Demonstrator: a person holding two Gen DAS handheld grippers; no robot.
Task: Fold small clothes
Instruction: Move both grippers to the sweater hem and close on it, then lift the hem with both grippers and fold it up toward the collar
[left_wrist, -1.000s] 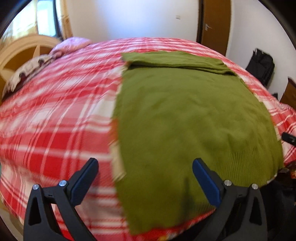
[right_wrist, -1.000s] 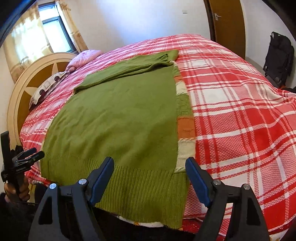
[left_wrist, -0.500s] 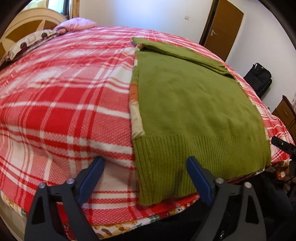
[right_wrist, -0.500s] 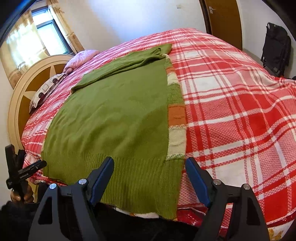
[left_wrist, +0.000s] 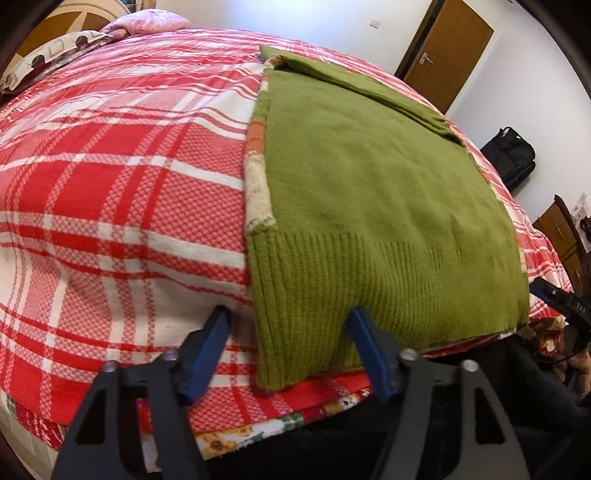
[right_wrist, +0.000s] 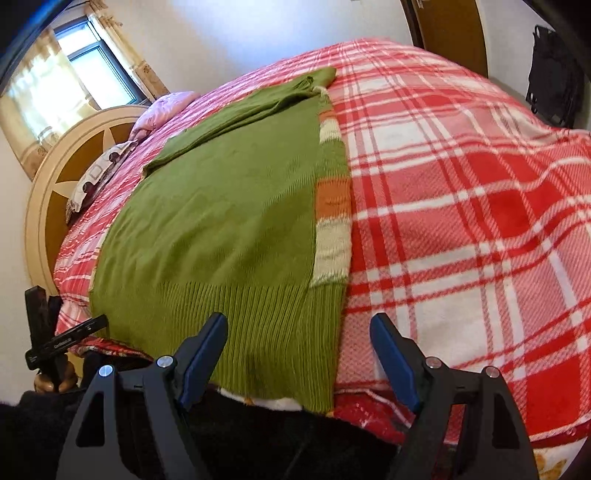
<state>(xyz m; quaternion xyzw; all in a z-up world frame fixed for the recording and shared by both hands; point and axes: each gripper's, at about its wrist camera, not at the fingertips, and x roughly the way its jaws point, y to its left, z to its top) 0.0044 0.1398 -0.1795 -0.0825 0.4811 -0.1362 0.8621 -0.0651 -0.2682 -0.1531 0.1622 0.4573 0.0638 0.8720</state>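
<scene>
I am holding my left tongs (left_wrist: 288, 332) tilted steeply downward, and their jaws are closing, with the near left corner of the green sweater (left_wrist: 369, 192) lying between the blue pads, which are not yet pressing on it. I am holding my right tongs (right_wrist: 299, 339) at a similar downward tilt, jaws standing wide apart over the sweater's near right corner without gripping it. My left hand (right_wrist: 51, 380) is showing at the far left of the right view, wrapped around its tool's handle.

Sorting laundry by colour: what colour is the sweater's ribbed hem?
Olive green, like the sweater body; the ribbed hem shows best in the left wrist view.
</scene>
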